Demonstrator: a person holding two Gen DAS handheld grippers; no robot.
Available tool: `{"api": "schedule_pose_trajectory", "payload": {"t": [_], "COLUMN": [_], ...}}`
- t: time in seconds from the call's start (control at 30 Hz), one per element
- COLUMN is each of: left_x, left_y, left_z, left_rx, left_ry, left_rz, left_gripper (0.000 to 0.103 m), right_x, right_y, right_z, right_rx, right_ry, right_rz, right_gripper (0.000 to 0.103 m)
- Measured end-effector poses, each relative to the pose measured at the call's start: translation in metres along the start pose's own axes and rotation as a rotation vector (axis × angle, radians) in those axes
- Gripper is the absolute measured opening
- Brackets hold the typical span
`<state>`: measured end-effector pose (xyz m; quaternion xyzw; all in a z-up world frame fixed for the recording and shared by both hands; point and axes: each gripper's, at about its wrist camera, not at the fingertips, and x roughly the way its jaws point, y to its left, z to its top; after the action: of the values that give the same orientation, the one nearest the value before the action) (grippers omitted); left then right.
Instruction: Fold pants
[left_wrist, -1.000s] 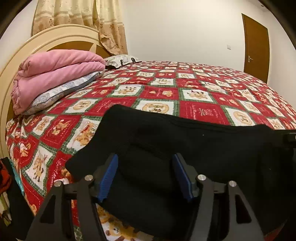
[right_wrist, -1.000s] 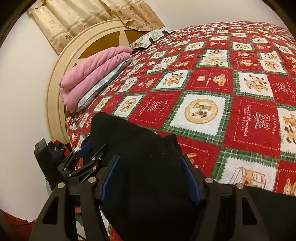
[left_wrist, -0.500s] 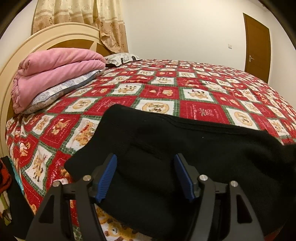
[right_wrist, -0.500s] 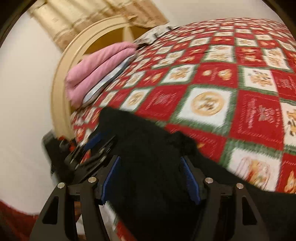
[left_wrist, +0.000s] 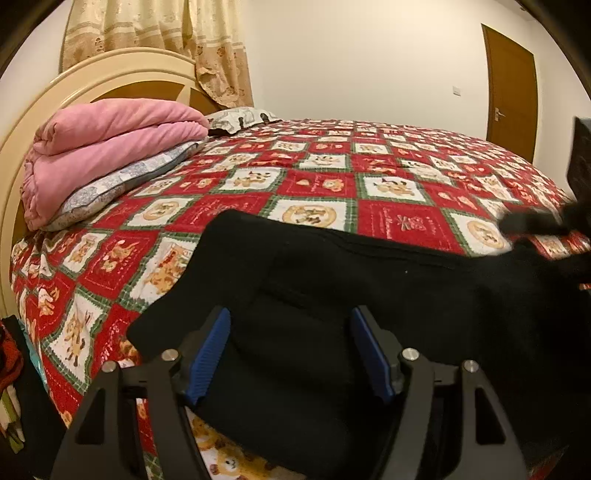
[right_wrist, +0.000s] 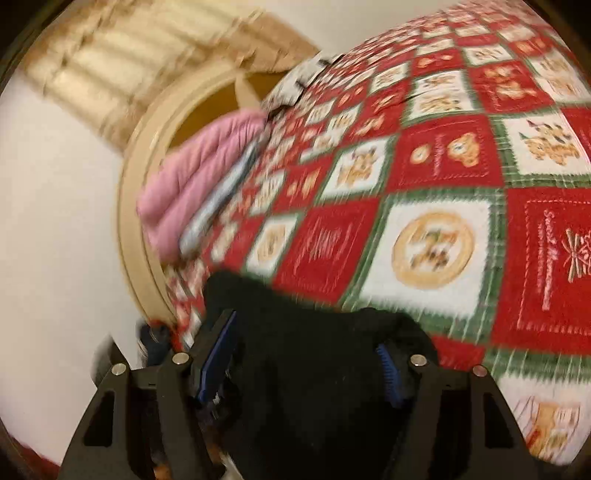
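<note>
Black pants (left_wrist: 369, 288) lie along the near edge of the bed, on a red, white and green patchwork bedspread (left_wrist: 317, 184). My left gripper (left_wrist: 290, 350) is open, its blue pads either side of the black cloth near the pants' left end. In the right wrist view, which is blurred, my right gripper (right_wrist: 308, 356) is open with black pants cloth (right_wrist: 306, 354) bunched between and over its blue pads. The right gripper (left_wrist: 535, 221) also shows as a dark blur at the right edge of the left wrist view, above the pants' right end.
A folded pink blanket (left_wrist: 107, 155) lies on a grey pillow (left_wrist: 122, 184) against the cream headboard (left_wrist: 44, 110) at the left. Curtains (left_wrist: 159, 40) hang behind it. A brown door (left_wrist: 511, 92) stands at the far right. Clutter (left_wrist: 7, 369) sits on the floor by the bed's left corner.
The right gripper has swung fast to the right and upward, blurring its view. The left gripper has stayed nearly still over the pants. The pants' right end has shifted.
</note>
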<state>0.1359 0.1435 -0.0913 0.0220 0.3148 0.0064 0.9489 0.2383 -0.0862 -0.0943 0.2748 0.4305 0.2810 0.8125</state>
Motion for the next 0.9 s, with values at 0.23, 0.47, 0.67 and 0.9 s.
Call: {"api": "schedule_pose_trajectory", "payload": {"t": [0.23, 0.47, 0.67, 0.9], "left_x": [0.0, -0.008, -0.021, -0.018], "left_y": [-0.001, 0.006, -0.029, -0.089], "left_z": [-0.001, 0.01, 0.018, -0.002], "left_rx": [0.022, -0.042, -0.087, 0.066], "left_ry": [-0.01, 0.031, 0.056, 0.081], "left_rz": [0.0, -0.065, -0.201, -0.169], "left_gripper": [0.072, 0.073, 0.073, 0.077], "right_x": [-0.028, -0.18, -0.277, -0.297], "right_y": [-0.011, -0.012, -0.072, -0.164], "right_z": [0.0, -0.006, 0.002, 0.004], "right_rx": [0.067, -0.036, 0.023, 0.198], "right_ry": [0.044, -0.239, -0.351, -0.211], "right_rz": [-0.013, -0.507, -1.102, -1.184], "right_gripper": [0.062, 0.062, 0.062, 0.061]}}
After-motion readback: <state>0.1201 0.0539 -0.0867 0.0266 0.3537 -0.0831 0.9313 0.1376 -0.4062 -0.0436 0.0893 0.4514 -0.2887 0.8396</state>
